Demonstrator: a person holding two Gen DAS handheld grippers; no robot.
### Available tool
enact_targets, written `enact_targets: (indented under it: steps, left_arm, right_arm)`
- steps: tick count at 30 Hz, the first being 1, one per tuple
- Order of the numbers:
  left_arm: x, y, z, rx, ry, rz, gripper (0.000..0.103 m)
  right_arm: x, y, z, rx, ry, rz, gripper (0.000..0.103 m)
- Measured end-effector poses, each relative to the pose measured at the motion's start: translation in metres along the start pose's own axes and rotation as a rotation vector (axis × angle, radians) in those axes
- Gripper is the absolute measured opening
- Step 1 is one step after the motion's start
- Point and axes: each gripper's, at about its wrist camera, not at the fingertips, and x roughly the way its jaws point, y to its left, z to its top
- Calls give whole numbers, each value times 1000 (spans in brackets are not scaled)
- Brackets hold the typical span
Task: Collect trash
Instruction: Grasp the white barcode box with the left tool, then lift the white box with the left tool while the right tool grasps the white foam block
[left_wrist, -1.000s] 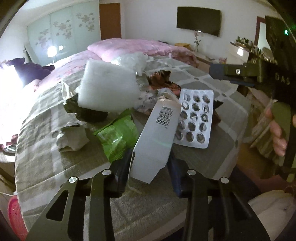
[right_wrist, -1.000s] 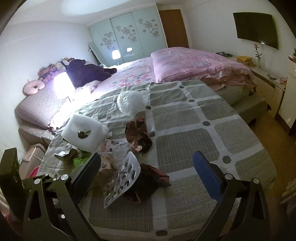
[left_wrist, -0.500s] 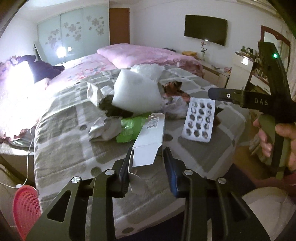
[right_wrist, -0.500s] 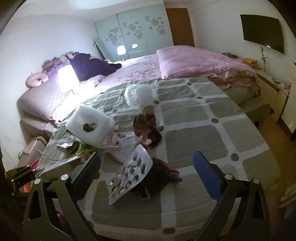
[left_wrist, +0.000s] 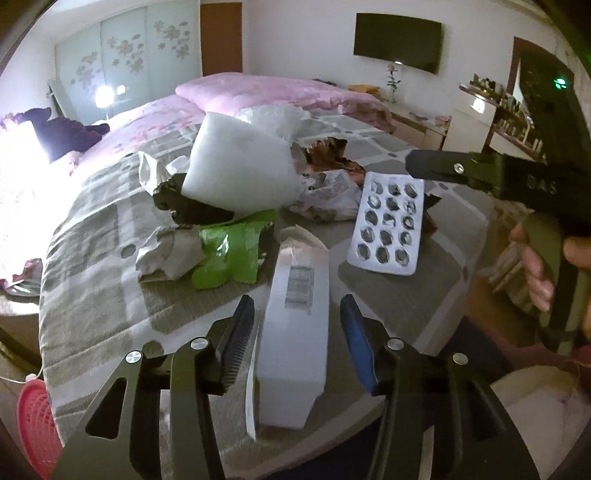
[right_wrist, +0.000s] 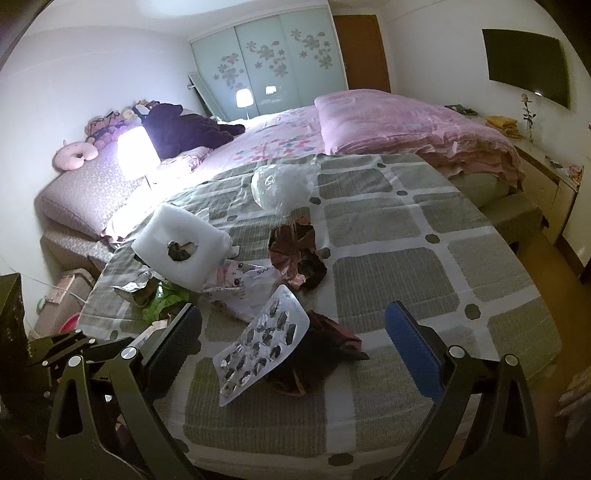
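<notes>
White carton (left_wrist: 295, 332) now loose; left tongs (left_wrist: 297, 332) opened.

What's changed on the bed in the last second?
The left gripper has opened: its fingers, which half a second ago squeezed the white carton, now stand apart on either side of it. The blister pack, foam block and green wrapper lie as before. The right gripper stays open.
</notes>
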Motion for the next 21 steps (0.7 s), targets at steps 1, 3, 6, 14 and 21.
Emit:
enact_targets:
  steps: [1, 3, 6, 14, 21]
  left_arm:
    - [1, 0, 1, -5, 2, 1, 45]
    - [3, 0, 1, -5, 8, 12, 33]
    - [0, 1, -1, -5, 6, 26, 33]
    - [-32, 16, -12, -38, -26, 46, 33]
    - [-64, 43, -18, -101, -72, 102, 33]
  right_arm:
    - [0, 0, 0, -1, 0, 1, 96]
    - [0, 1, 0, -2, 0, 2, 96]
    - [-1, 2, 0, -8, -4, 8, 96]
    - [-2, 17, 8, -55, -22, 42, 96]
    - [13, 49, 30, -98, -2, 125, 96]
